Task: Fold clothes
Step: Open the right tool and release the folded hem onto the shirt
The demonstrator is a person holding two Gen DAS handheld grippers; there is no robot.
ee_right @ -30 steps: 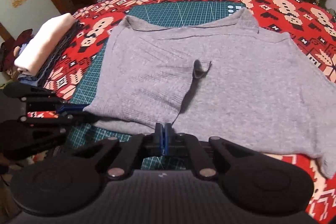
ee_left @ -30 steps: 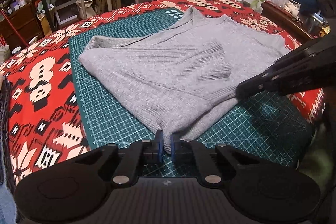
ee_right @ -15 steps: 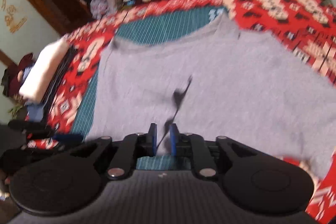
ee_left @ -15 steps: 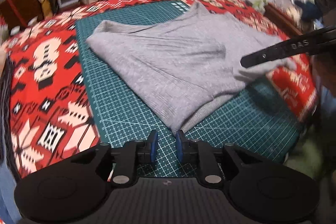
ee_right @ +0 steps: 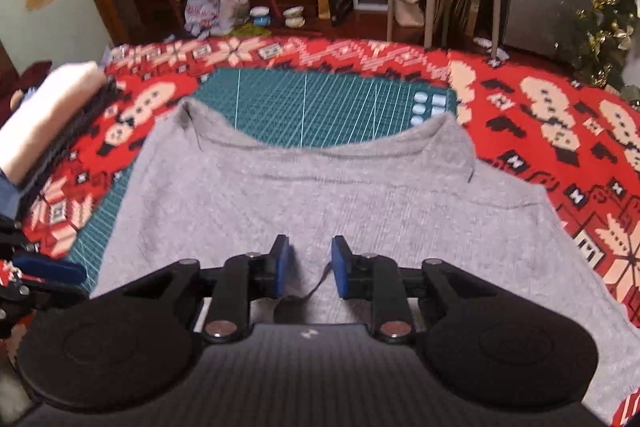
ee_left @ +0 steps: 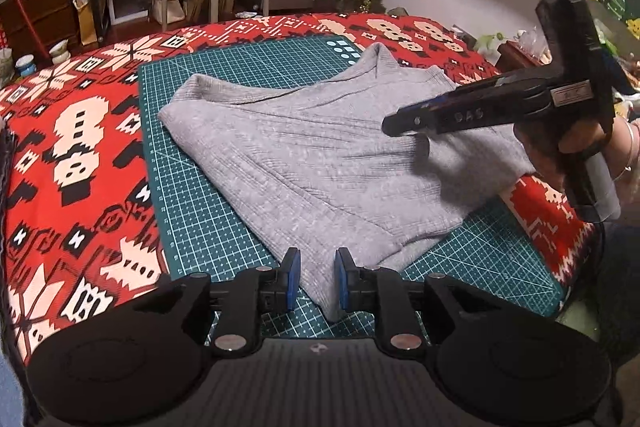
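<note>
Both the left tongs [ee_left: 313, 279] and right tongs [ee_right: 307, 265] stand apart, gripping nothing, the right's jaws just closing somewhat, over the grey ribbed knit sweater [ee_left: 320, 163] on the green gridded cutting mat [ee_left: 192, 211]; I'd regrip the near hem with both, evenly, before folding.

Your left tongs [ee_left: 313, 279] were pinched on the near corner of the grey sweater [ee_left: 320, 155] a second ago — now their pads stand apart and the corner lies loose between them on the green mat [ee_left: 192, 211]. Your right tongs [ee_right: 307, 266] were clamped on the sweater's near edge; they let go and their jaws have just been closing again, though a gap shows between the pads with nothing pressed in it. They have slid out over the cloth — from the left camera they now hang above the sweater's right side.
</note>
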